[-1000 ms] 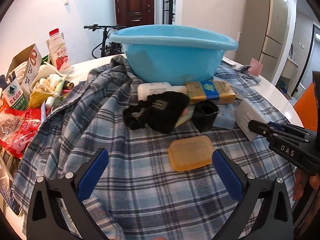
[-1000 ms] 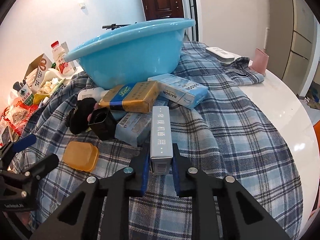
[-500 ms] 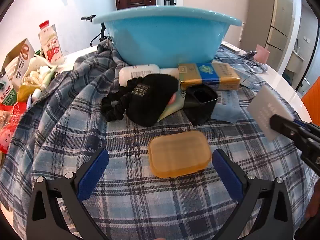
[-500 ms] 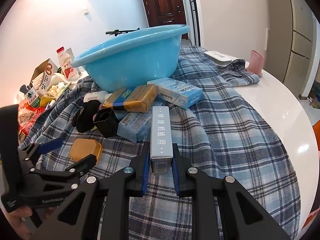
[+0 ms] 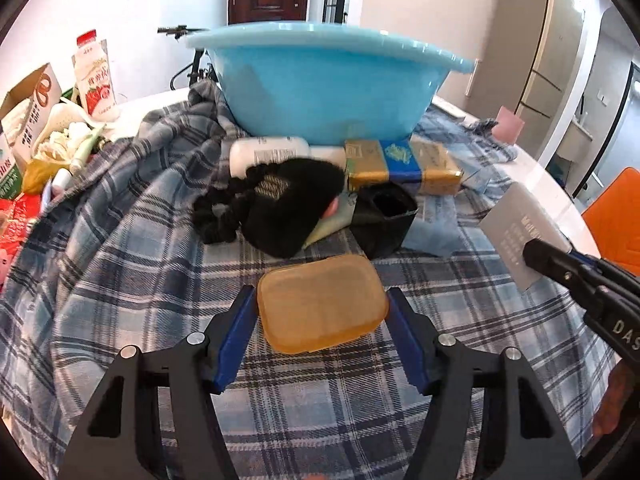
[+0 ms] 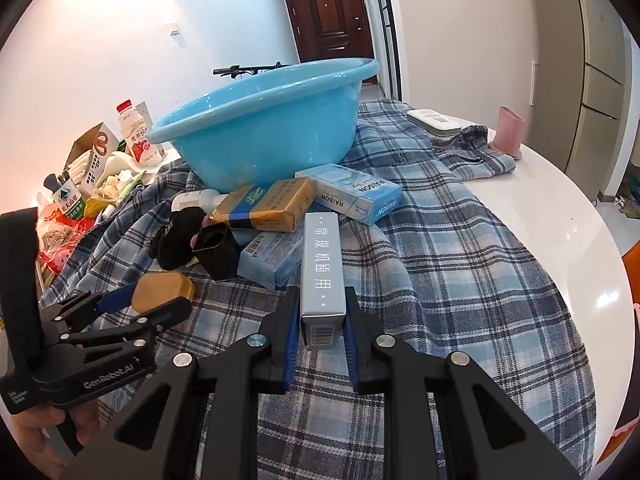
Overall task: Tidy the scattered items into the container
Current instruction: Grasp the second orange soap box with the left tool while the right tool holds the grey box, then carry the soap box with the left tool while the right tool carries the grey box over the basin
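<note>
A light blue basin [image 5: 324,88] stands on the plaid cloth [image 5: 132,280]; it also shows in the right wrist view [image 6: 272,132]. My left gripper [image 5: 322,322] is shut on an amber soap box [image 5: 322,308], which rests on the cloth; it also shows in the right wrist view [image 6: 162,290]. My right gripper [image 6: 322,330] is shut on a grey carton with white characters [image 6: 322,268], held above the cloth; the carton also shows in the left wrist view [image 5: 520,228]. A black hat [image 5: 288,204], a black cup [image 5: 384,216] and a gold-blue pack [image 5: 404,166] lie before the basin.
A white bottle [image 5: 268,152] lies against the basin. A blue RAISON box [image 6: 352,192] and a pale blue pack [image 6: 268,252] lie beside the pile. Milk cartons and snack clutter [image 5: 40,120] crowd the left. A pink cup [image 6: 508,132] stands at the far right on the white table [image 6: 560,200].
My left gripper moved forward and closed its fingers on the amber soap box. My right gripper kept hold of the grey carton and lifted it slightly.
</note>
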Motion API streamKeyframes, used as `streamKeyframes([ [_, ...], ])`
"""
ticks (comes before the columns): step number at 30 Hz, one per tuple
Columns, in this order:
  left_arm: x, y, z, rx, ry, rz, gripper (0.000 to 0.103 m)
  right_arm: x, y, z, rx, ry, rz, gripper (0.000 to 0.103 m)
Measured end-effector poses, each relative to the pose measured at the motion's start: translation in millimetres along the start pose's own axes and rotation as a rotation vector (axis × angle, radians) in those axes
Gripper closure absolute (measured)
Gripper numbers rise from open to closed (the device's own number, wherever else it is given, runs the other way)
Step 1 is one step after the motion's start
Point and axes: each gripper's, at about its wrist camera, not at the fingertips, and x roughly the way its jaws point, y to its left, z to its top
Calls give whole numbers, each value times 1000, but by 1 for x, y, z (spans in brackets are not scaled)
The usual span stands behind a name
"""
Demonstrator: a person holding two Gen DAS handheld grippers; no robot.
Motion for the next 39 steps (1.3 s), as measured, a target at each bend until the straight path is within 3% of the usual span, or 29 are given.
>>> streamKeyframes([
  [13, -60, 2, 34, 35, -147, 11, 40, -25, 24, 22, -36, -62, 15, 82],
  [25, -110, -1, 95, 84, -315, 1, 40, -64, 60, 84, -107, -194, 26, 82],
  [39, -119, 21, 178, 73, -432, 32, 40, -73, 93, 175, -170, -307, 50, 82],
])
